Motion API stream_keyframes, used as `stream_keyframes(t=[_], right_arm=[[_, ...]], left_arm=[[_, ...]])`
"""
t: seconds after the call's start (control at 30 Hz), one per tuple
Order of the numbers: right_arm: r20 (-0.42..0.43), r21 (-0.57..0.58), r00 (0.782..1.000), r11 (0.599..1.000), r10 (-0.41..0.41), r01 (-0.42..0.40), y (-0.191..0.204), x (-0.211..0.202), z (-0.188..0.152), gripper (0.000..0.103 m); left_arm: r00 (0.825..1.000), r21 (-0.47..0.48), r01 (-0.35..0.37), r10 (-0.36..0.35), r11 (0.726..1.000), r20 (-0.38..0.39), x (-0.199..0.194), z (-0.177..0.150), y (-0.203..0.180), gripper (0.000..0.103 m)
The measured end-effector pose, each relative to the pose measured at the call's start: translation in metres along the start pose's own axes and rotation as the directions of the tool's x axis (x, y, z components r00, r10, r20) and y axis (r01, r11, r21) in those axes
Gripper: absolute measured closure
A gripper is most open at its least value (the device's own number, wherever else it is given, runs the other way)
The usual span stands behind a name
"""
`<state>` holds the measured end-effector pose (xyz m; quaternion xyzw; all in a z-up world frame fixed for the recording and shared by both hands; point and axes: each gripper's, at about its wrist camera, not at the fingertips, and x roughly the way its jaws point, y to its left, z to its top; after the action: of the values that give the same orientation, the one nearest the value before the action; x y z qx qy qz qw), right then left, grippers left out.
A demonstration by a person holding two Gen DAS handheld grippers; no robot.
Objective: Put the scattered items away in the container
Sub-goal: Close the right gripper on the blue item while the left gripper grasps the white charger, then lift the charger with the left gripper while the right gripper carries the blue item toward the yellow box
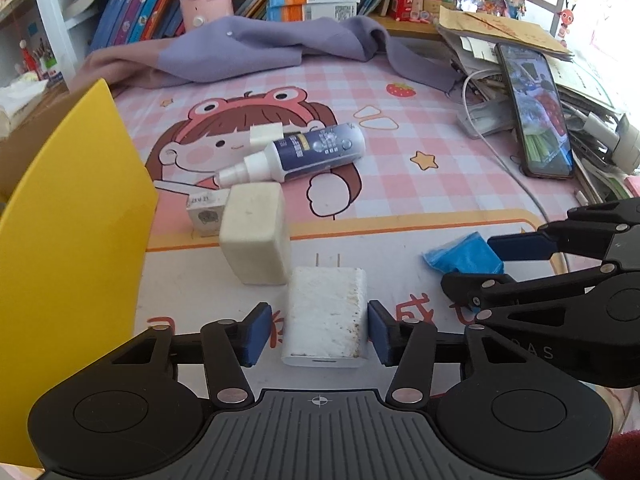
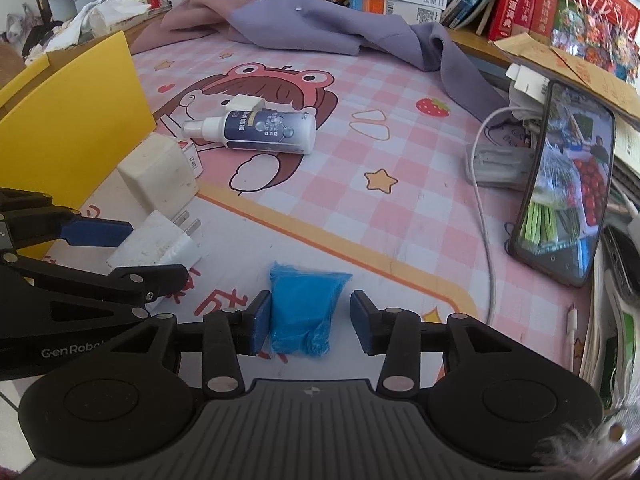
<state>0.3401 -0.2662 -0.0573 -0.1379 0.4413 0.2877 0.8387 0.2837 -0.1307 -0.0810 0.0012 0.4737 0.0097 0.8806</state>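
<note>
A: Grippers first. Left gripper (image 1: 319, 330)?
B: Jaws part open, straddling white charger (image 1: 325, 317); right pad touched it, left pad showed a gap. No grip.
A: Right gripper (image 2: 307, 322)?
B: Narrow too, around blue packet (image 2: 303, 312); left pad touching, right pad clear.
A: Farther out?
B: Cream adapter (image 1: 255, 233) beside yellow container (image 1: 68, 216), then spray bottle (image 1: 298, 156) lying on the pink mat (image 1: 420, 184).

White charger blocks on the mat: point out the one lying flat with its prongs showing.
The white plug adapter between the left gripper pads; the cream block behind it stands upright.
</note>
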Motion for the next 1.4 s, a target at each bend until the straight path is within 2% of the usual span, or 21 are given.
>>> stream_keyframes(t=[0.07,0.2,0.4,0.73,1.07,1.4], right_arm=[[0.001,-0.019,1.000,1.000,-0.001,0.001,0.002,0.001,0.000,0.063],[0.005,-0.045,1.000,0.999,0.010,-0.010,0.004,0.000,0.000,0.072],[0.035,-0.027,0.999,1.000,0.007,-0.007,0.004,-0.009,0.000,0.073],[0.090,-0.011,0.996,1.000,0.009,-0.008,0.015,-0.042,-0.008,0.073],[0.161,0.013,0.985,0.998,-0.056,0.055,0.050,-0.086,-0.028,0.073],[0.216,0.058,0.969,0.992,-0.122,0.112,0.109,-0.125,-0.053,0.074]], left_arm=[[1.000,0.008,0.002,-0.002,1.000,0.001,0.002,-0.001,-0.002,0.061],[1.000,0.010,0.000,0.000,1.000,-0.003,0.001,-0.001,-0.002,0.062],[1.000,0.015,0.001,-0.001,1.000,0.010,-0.009,-0.006,-0.001,0.062],[0.996,0.001,0.028,-0.028,1.000,0.089,-0.049,-0.016,0.002,0.062],[0.982,0.045,0.075,-0.082,0.996,0.171,-0.094,-0.041,0.014,0.062],[0.965,0.099,0.097,-0.118,0.990,0.235,-0.142,-0.086,0.041,0.062]])
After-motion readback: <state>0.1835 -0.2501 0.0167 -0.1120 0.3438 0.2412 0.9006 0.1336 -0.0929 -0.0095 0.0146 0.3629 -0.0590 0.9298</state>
